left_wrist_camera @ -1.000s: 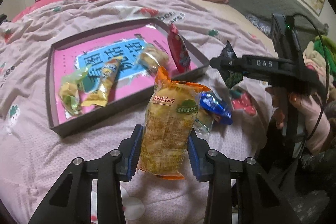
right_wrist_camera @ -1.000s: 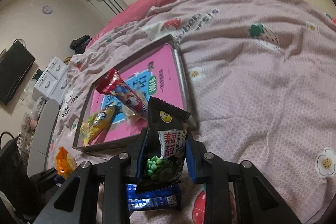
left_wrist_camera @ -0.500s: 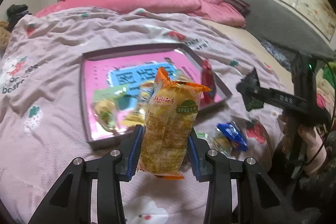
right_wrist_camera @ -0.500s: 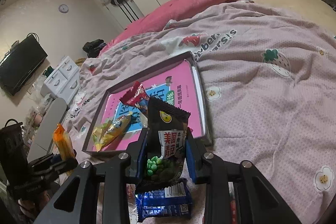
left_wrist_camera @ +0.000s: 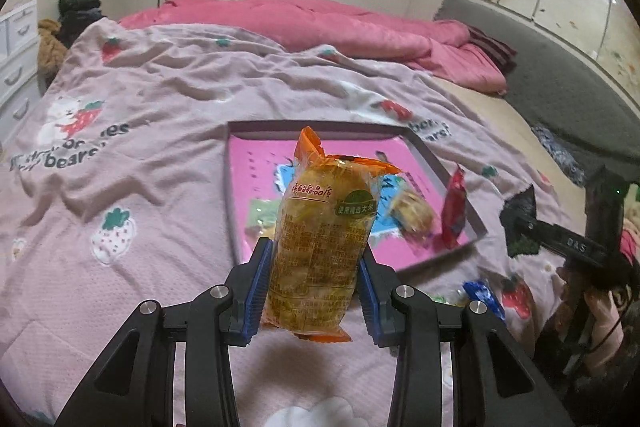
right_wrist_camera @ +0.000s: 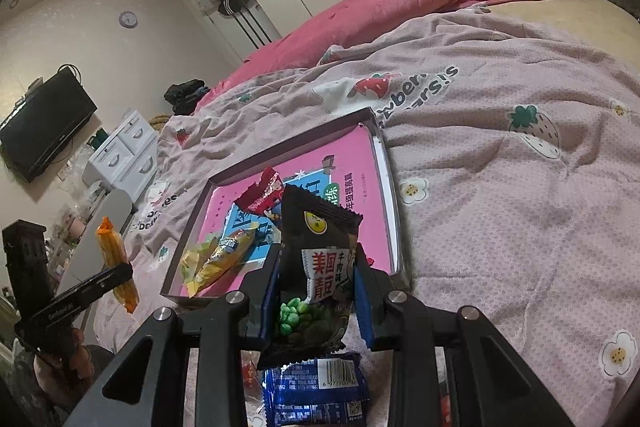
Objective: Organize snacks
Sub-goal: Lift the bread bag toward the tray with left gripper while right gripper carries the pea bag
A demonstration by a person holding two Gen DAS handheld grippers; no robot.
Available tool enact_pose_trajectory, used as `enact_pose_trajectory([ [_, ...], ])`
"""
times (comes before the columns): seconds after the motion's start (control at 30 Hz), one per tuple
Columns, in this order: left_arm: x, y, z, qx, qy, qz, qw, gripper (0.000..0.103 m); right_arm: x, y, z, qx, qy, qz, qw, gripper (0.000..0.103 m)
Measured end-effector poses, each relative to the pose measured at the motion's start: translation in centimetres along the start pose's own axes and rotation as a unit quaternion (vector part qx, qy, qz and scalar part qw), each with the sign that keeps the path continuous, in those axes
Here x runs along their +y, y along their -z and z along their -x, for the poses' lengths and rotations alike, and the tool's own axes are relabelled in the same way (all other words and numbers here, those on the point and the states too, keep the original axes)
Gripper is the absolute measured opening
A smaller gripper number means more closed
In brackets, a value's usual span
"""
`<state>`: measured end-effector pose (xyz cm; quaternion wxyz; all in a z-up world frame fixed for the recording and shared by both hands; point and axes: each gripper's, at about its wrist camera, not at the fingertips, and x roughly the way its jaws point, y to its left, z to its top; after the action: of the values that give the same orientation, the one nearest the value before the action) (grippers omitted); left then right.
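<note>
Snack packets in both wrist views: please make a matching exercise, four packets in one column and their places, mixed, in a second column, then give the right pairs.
Packets:
1. orange packet
2. black pea packet
3. blue packet
4. red packet

Places:
A. on the blanket, below the right tongs
B. in the box, with its top against the box wall
C. between the left tongs
D. between the right tongs

Pairs: 1-C, 2-D, 3-A, 4-B
</note>
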<state>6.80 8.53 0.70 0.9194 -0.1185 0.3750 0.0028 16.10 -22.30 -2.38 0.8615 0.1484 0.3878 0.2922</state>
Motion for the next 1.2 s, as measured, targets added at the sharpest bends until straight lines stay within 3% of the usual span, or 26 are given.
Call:
enact_pose_trajectory([
  [0.8, 0.4, -0.8, -3.6, -0.004, -0.01, 0.011, 0.9999, 0.042, 0.0, -0.9, -0.5, -0.013, -0.017, 0.005, 1.0, 0.032],
  [1.2, -0.3, -0.6, -6.0, 0.007, -0.027, -0.009, 0.9996, 0.042, -0.1, -1.2, -0.8, -0.016, -0.026, 0.001, 1.0, 0.032],
])
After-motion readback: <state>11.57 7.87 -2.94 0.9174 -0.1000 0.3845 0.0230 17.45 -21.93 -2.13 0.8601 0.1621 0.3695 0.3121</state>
